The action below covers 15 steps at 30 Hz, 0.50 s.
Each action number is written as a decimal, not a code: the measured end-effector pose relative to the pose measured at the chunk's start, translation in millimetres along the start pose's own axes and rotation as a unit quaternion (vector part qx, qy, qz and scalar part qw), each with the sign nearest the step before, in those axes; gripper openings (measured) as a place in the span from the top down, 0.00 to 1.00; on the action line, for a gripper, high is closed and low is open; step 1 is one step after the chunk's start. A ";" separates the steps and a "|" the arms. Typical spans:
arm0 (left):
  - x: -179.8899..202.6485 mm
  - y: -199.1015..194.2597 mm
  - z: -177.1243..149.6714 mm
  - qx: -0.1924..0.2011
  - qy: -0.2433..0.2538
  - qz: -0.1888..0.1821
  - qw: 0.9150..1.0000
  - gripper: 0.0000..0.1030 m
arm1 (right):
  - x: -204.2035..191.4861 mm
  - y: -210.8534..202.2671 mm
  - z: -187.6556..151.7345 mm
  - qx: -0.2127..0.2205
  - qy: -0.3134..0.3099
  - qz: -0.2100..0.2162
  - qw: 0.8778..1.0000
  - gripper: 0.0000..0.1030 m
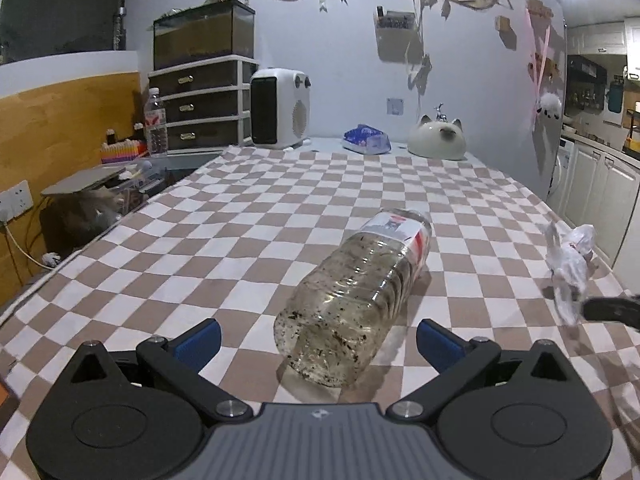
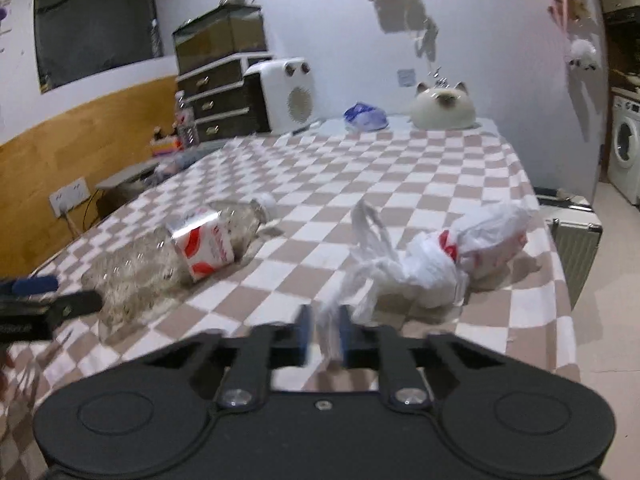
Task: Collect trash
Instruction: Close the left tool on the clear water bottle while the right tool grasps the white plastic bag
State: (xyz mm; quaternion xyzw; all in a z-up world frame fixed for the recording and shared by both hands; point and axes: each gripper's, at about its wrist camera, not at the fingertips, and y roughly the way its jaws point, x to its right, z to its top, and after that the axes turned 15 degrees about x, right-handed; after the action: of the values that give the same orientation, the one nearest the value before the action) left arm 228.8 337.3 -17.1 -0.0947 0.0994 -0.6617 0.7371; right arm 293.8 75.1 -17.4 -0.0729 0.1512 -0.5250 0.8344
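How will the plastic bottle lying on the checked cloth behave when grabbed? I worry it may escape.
The plastic bottle lies on its side, so a nudge could roll it. It looks thin-walled and mostly empty, with specks inside: probably light and apt to dent. The left tongs stand open around its base, not yet touching; the smooth, round wall may slip.

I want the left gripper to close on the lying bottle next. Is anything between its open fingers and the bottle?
Nothing visible. The left gripper is open and the bottle's base lies right between its fingers on the checkered cloth. The white plastic bag sits off to the right, pinched by the right gripper.
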 end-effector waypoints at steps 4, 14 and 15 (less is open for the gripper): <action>-2.0 12.0 -4.1 -0.002 0.003 -0.005 1.000 0.04 | 1.6 -28.3 -1.8 -0.004 -0.003 0.053 0.999 1.00; -1.8 7.2 -5.4 0.014 -0.049 -0.002 0.999 0.33 | 17.3 -92.8 -7.4 0.011 -0.014 0.074 0.997 0.88; 1.5 2.4 -5.5 0.013 -0.045 -0.002 0.999 0.33 | 19.4 -89.0 -7.4 0.010 -0.011 0.062 0.998 0.84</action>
State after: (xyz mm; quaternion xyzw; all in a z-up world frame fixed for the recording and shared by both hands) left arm 229.7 336.0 -23.0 -0.1152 0.0571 -0.6598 0.7404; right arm 223.2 19.0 -2.8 -0.0612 0.1410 -0.4726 0.8678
